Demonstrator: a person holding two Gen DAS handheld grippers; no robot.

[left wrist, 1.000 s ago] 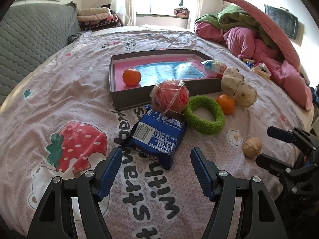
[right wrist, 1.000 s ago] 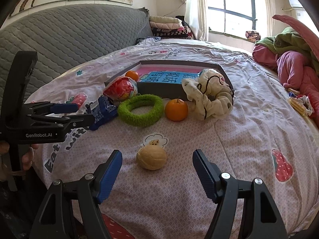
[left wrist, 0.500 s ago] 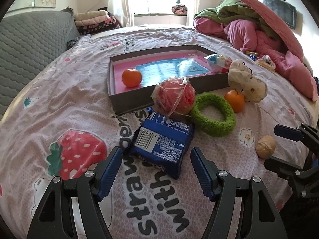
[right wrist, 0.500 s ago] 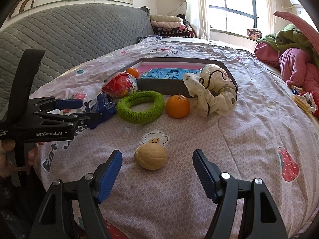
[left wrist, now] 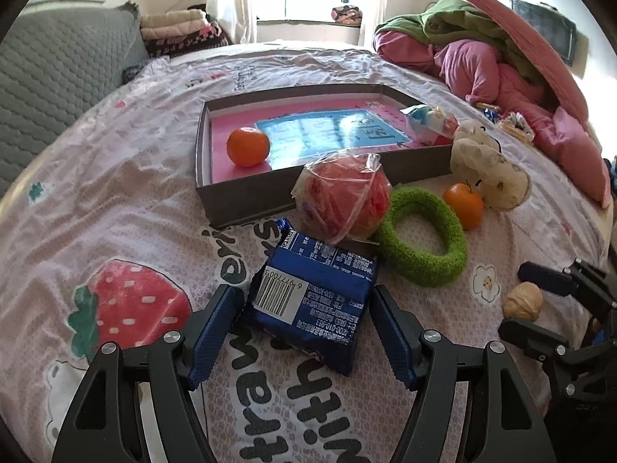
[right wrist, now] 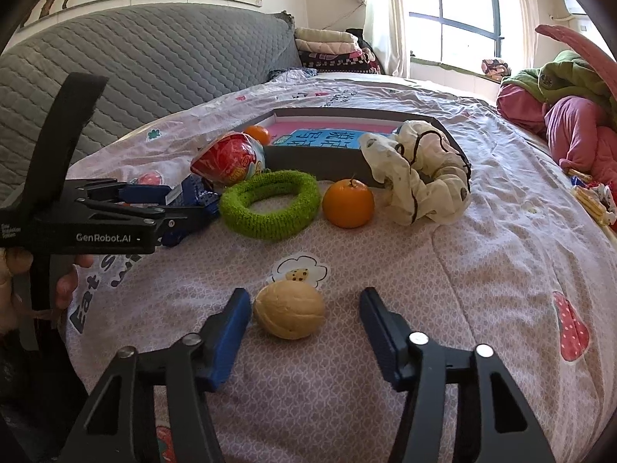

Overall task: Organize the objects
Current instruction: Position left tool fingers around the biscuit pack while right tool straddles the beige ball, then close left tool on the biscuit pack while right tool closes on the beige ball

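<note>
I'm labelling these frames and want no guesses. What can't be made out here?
- Small packet in the box's far corner: too small in the left wrist view; in the right wrist view the cream scrunchie hides it.
- Blue snack pack: mostly behind the left tool in the right wrist view.
- Walnut, with the right tool closing around it: no pad contact is visible.
- Snack pack's front: only its barcoded back shows.
</note>
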